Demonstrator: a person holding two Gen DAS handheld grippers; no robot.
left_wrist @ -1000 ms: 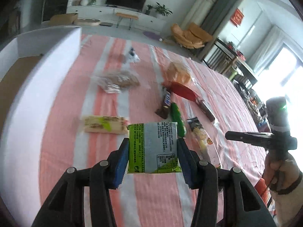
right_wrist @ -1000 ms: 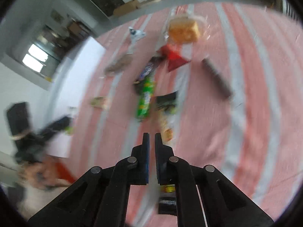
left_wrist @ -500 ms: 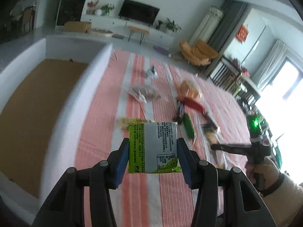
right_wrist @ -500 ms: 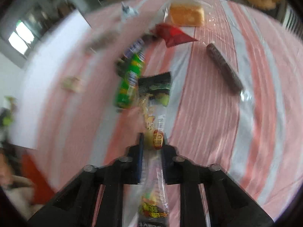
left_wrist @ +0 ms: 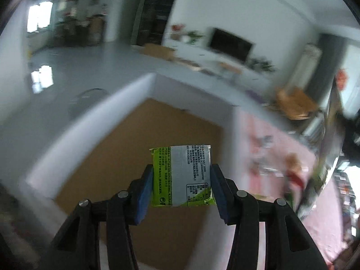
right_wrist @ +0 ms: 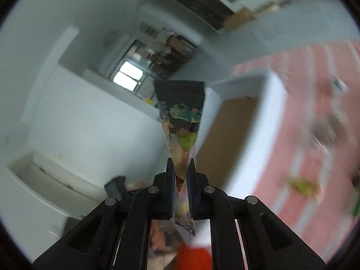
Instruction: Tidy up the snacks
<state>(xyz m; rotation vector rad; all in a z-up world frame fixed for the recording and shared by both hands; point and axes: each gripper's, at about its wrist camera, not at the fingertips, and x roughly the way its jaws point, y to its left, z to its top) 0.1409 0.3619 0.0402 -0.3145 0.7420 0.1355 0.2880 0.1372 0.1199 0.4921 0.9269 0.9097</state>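
Green packet [left_wrist: 181, 175] now over box [left_wrist: 144, 135], pouch [right_wrist: 181, 121] lifted

green-and-silver packet [left_wrist: 181, 175]: printed back facing camera, upright, clamped between blue pads above box | box [left_wrist: 144, 94]: white walls, brown floor, open | long clear snack bag [right_wrist: 181, 121]: black top, pinched at narrow end, sticking outward

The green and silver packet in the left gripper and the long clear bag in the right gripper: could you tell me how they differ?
The green and silver packet is squarish and opaque; the long clear bag is narrow with a black top. The packet is held across its full width; the bag is pinched thin. Each sits between gripper fingers near the white box.
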